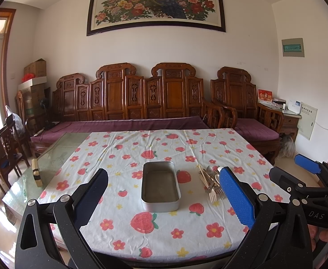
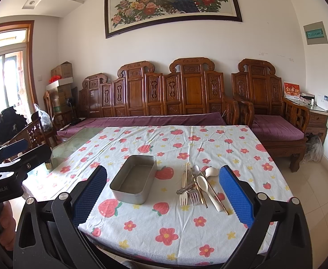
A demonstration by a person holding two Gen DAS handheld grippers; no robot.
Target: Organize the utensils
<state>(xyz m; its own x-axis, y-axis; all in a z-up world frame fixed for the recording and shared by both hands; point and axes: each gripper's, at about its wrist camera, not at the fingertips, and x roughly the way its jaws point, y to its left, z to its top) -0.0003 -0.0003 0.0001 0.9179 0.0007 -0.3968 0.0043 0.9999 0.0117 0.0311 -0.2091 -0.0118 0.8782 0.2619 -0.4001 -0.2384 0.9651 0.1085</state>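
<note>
Both cameras sit low at the near edge of the tabletop [image 1: 123, 148], facing 12 o'clock toward the sofa [image 1: 128, 94] and wall painting [image 1: 157, 2]. The left wrist view stands further left, its tin [image 1: 160, 186] dead centre; the right wrist view has the tin [image 2: 133, 177] at 11 o'clock. Both share tabletop, tin and cutlery [image 2: 197, 186], seen from close by.

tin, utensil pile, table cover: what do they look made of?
Tin: likely metal, dull brushed grey with thin walls and rolled rim.
Utensil pile: mixed. Cream spoon and cream fork look plastic or ceramic, matte; grey fork and small spoon look like steel; thin gold-tone sticks, material unclear.
Table cover: woven cloth, printed strawberries and flowers, visibly creased.
</note>
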